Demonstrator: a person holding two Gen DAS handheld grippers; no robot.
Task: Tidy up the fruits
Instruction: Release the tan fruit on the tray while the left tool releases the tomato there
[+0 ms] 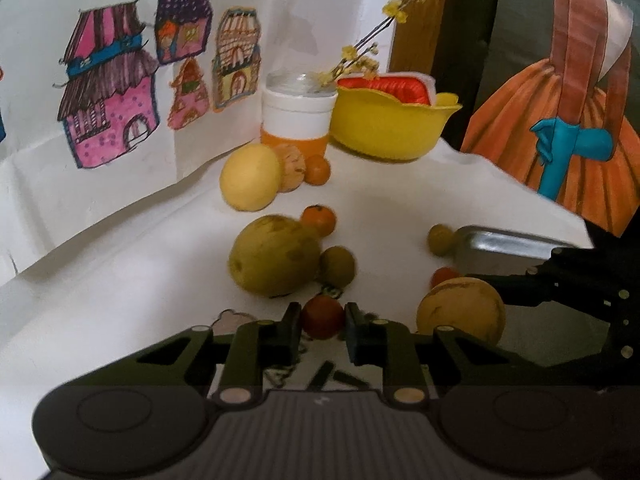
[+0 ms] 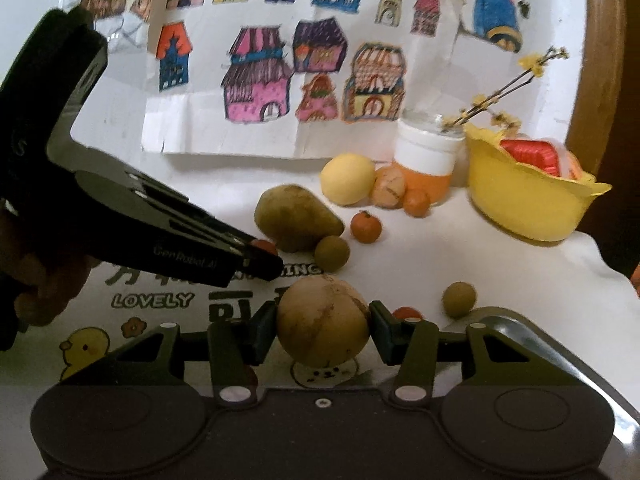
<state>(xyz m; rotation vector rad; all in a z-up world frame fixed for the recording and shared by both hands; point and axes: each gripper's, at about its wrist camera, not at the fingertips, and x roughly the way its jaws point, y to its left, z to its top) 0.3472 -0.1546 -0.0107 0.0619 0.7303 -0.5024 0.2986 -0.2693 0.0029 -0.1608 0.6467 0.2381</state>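
Clearly "GenRobot.ai"-marked left gripper (image 2: 260, 258) pinches a red fruit (image 1: 322, 317); right gripper (image 2: 323, 330) clamps a tan fruit (image 2: 322, 319) near "LOVELY".

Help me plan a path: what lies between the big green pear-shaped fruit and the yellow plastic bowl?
In the right wrist view, one small orange tangerine sits between the green pear-shaped fruit and the yellow plastic bowl; otherwise bare white tablecloth.

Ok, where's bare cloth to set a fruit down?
Free: the stretch between the yellow bowl, small orange and metal tray; also left of the big pear. Crowded: around the white jar and between both grippers.
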